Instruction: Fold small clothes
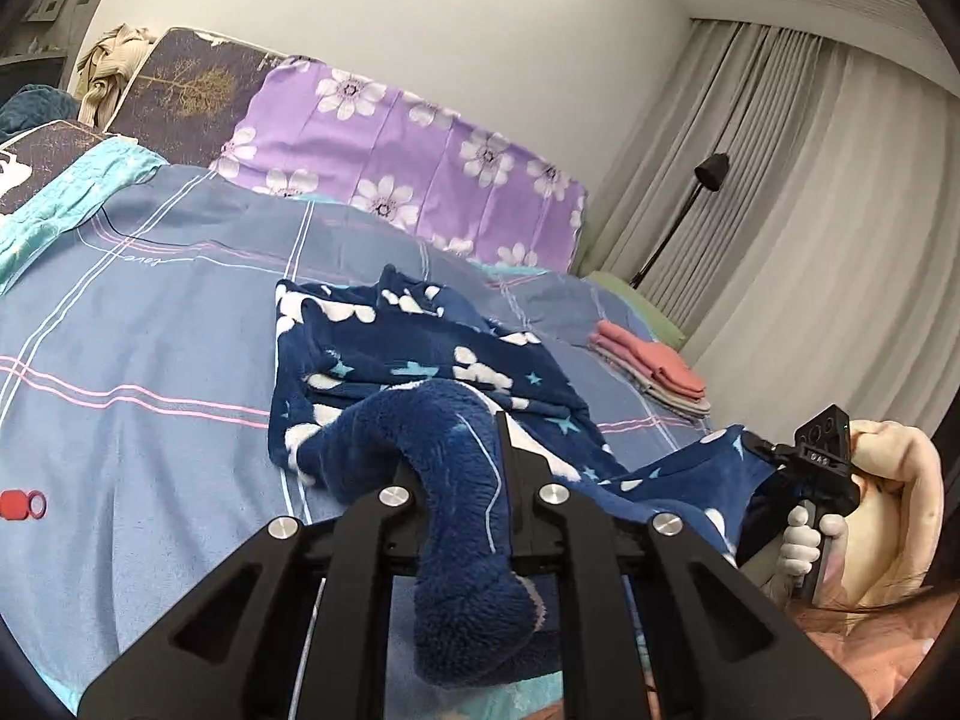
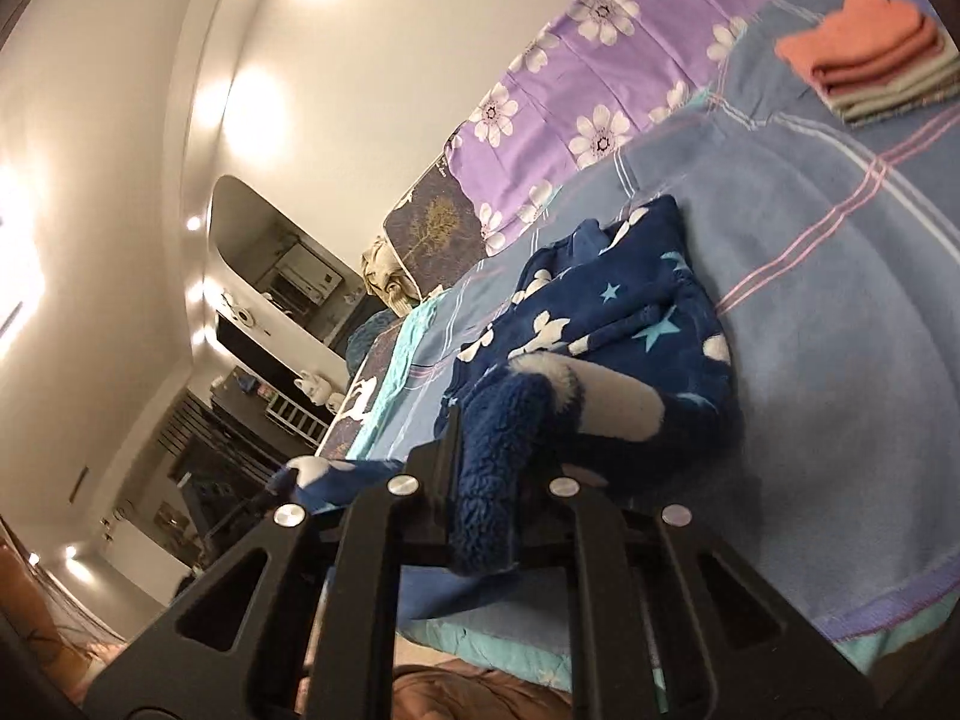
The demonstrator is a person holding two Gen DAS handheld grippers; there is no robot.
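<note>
A navy fleece garment [image 1: 420, 354] with white clouds and light blue stars lies part folded on the blue checked bedspread [image 1: 150, 324]. My left gripper [image 1: 462, 450] is shut on a thick fleece edge of it near the bed's front. My right gripper [image 1: 762, 450], held in a gloved hand, shows at the right of the left wrist view, clamping another corner. In the right wrist view the right gripper [image 2: 492, 450] is shut on a rolled fleece edge of the garment [image 2: 624, 312], lifted slightly above the bedspread [image 2: 840, 330].
A stack of folded pink and grey clothes [image 1: 651, 369] sits at the bed's far right, also in the right wrist view [image 2: 870, 60]. Purple flowered pillows [image 1: 408, 162] line the head. A red roll [image 1: 21, 504] lies at left. A floor lamp [image 1: 690, 210] stands by curtains.
</note>
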